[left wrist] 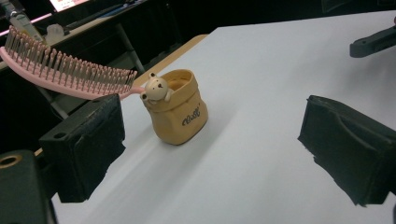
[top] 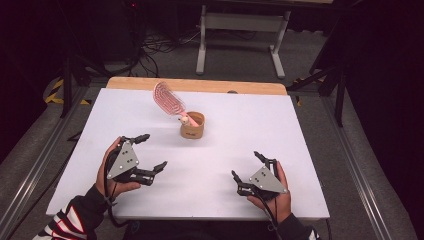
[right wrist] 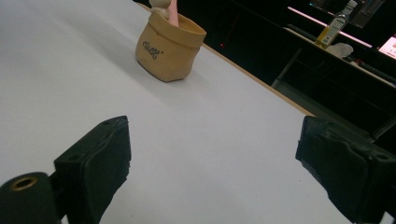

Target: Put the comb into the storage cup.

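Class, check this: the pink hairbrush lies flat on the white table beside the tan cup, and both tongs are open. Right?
Not quite. The pink hairbrush stands handle-down in the tan cup, leaning out over its rim, as the high view shows. Both tongs, left and right, are open.

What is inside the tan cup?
The pink hairbrush stands handle-down in the tan cup, leaning on the rim beside a small bear figure. The handle's lower end and cup's bottom are hidden.
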